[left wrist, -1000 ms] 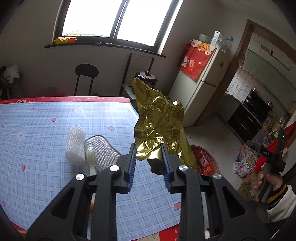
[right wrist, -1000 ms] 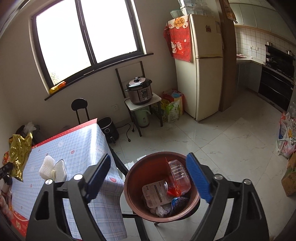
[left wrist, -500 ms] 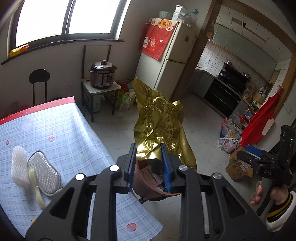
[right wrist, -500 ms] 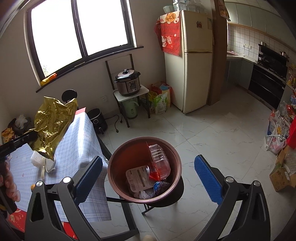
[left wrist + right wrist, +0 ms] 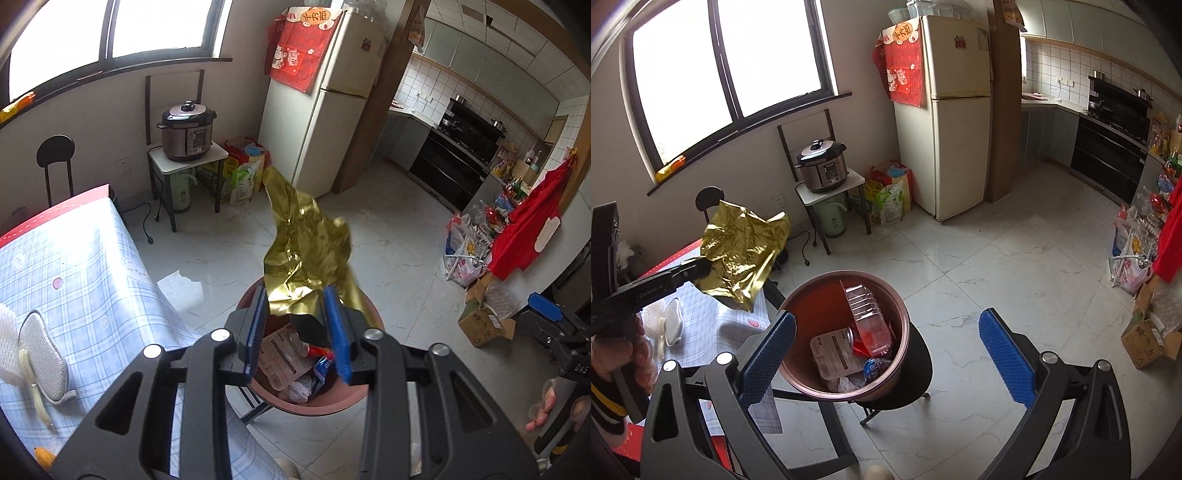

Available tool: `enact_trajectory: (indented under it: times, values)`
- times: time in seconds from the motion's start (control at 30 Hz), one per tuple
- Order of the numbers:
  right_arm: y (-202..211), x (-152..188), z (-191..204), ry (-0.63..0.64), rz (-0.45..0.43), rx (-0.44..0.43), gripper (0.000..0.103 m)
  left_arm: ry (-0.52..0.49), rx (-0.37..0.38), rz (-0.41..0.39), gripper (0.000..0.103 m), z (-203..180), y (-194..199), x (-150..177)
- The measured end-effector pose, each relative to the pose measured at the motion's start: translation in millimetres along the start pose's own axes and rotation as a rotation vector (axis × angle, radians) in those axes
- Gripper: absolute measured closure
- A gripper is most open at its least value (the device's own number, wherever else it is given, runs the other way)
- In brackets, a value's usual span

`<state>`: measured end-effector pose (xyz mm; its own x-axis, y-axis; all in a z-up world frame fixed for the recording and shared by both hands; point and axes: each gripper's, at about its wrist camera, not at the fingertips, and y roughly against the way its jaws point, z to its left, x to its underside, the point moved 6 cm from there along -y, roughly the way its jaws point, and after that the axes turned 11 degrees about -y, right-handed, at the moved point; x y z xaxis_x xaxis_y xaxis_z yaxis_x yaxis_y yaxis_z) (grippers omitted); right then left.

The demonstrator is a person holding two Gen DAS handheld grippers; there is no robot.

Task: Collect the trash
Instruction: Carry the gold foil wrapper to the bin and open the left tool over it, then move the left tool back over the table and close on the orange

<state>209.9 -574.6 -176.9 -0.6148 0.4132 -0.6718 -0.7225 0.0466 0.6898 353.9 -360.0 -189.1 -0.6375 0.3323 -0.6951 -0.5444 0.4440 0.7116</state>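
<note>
- Right gripper (image 5: 886, 347) hangs over the bin (image 5: 798, 295), jaws wide apart, gripping nothing
- Bin holds a clear tray (image 5: 868, 314) and wrappers
- Left gripper (image 5: 701, 267) pinches gold foil (image 5: 742, 254) above the table (image 5: 701, 317) edge

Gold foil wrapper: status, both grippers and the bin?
Left gripper shut on gold foil wrapper, held near the bin. Right gripper open, empty. Bin already holds trash. Nothing in the way.
</note>
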Motion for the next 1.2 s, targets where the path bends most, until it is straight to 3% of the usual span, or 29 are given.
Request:
enact_trajectory:
  times: [0.03, 0.1, 0.2, 0.23, 0.57, 0.83, 1.1, 1.2]
  values:
    - [-1.1, -0.4, -0.9, -0.002, 0.000, 0.002, 0.005, -0.012, -0.007, -0.005, 0.035, -1.4, -1.0, -1.1]
    - [-2.6, -0.8, -2.6, -0.004, 0.001, 0.003, 0.005, -0.020, -0.023, -0.027, 0.022, -2.3, 2.4, -3.8]
    - [-3.3, -0.5, -2.9, -0.010, 0.003, -0.009, 0.005, -0.012, -0.025, -0.039, 0.015, -0.4, 10.3, -3.6]
    - [-3.2, -0.6, -3.2, -0.009, 0.005, -0.013, 0.005, -0.007, -0.029, -0.040, 0.005, 1.7, 13.5, -2.6]
    - [-6.2, -10.0, 16.0, -0.018, -0.015, -0.083, 0.005, 0.058, -0.155, -0.089, 0.006, 45.9, 78.2, 27.1]
    - [-12.1, -11.7, 57.6, 0.058, -0.020, -0.160, 0.005, 0.139, -0.338, -0.179, 0.005, 103.1, 167.0, 69.2]
    - [-23.6, 5.0, 133.0, 0.151, 0.023, -0.248, 0.005, 0.300, -0.533, -0.214, 0.005, 175.6, 269.2, 143.9]
    - [-25.3, 13.9, 167.9, 0.173, 0.031, -0.273, 0.005, 0.365, -0.574, -0.186, 0.005, 199.9, 294.2, 180.7]
